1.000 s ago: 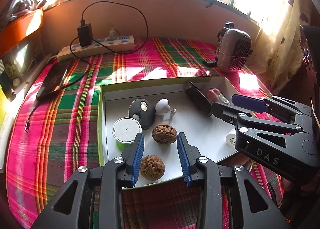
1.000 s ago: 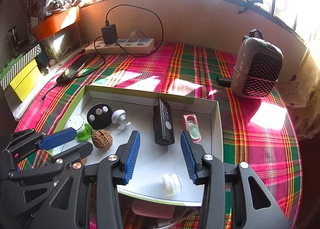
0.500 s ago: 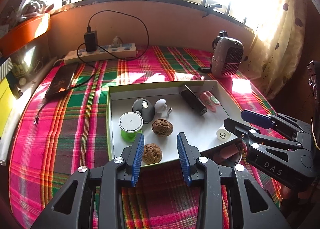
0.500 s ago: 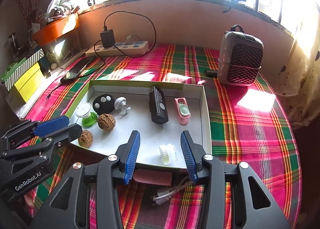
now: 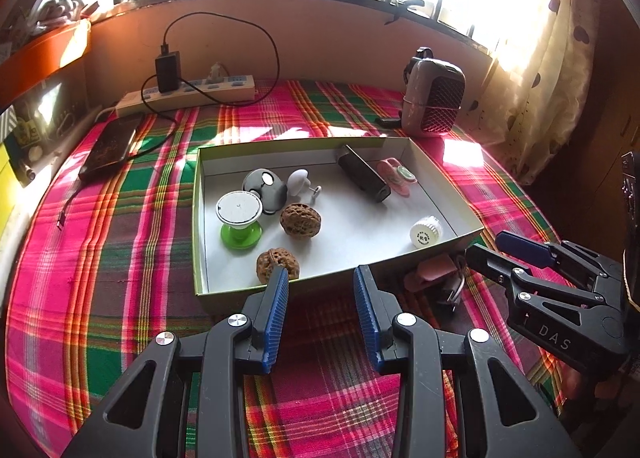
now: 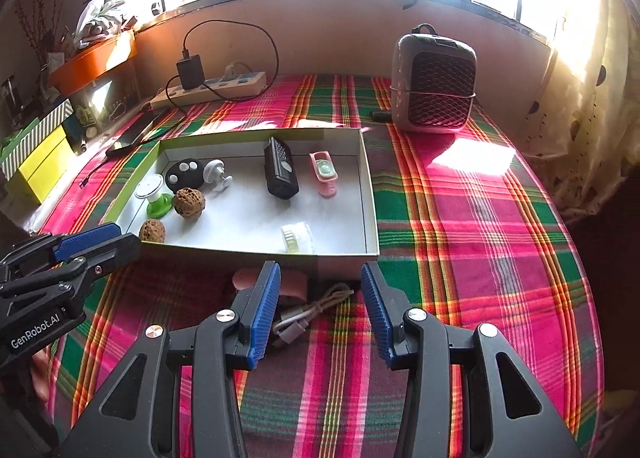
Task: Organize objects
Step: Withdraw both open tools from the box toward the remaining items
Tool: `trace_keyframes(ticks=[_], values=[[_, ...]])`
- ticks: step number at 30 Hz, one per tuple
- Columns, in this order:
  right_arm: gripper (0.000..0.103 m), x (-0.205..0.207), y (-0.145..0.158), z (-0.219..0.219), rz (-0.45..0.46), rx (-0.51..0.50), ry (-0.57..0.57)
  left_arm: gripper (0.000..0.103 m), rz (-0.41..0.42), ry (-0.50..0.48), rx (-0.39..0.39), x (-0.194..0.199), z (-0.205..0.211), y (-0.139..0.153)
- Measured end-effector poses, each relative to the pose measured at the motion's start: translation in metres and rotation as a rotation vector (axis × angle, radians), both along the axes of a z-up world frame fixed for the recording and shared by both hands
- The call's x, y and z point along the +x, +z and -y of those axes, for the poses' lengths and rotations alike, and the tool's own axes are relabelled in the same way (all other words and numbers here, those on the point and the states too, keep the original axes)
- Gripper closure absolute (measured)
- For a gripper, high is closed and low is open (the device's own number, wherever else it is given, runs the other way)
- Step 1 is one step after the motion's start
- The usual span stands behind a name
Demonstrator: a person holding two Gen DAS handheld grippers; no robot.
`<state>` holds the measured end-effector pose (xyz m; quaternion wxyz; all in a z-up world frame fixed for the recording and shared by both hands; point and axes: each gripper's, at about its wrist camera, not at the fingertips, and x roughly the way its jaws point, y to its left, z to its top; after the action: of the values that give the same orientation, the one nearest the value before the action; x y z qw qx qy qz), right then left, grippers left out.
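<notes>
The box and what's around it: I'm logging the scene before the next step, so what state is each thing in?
Box: open, no lid.
Black remote: lying flat in the box.
Two walnuts: whole, apart.
Pink case: outside the box, on the cloth.
Charger: plugged into the power strip.
Left hand-held gripper: open, empty.
Right hand-held gripper: open, empty.

I see woven plaid cloth (image 5: 120,258) under a matt cardboard tray (image 5: 340,270). Walnuts (image 5: 300,220) at its 8 o'clock look rough, wrinkled. Black remote (image 6: 280,170) is matt plastic; my gripper pads (image 6: 264,310) ribbed blue.
</notes>
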<state>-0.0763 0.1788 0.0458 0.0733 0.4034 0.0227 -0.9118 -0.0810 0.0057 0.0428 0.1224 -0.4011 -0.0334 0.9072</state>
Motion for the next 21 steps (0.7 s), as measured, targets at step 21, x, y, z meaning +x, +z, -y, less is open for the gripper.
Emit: trace_keyframes(ticks=[21], values=[[0.059,0.014,-0.028,0.011,0.073,-0.027,-0.01,0.071,0.032,-0.07,-0.015,0.015,-0.01,-0.018]])
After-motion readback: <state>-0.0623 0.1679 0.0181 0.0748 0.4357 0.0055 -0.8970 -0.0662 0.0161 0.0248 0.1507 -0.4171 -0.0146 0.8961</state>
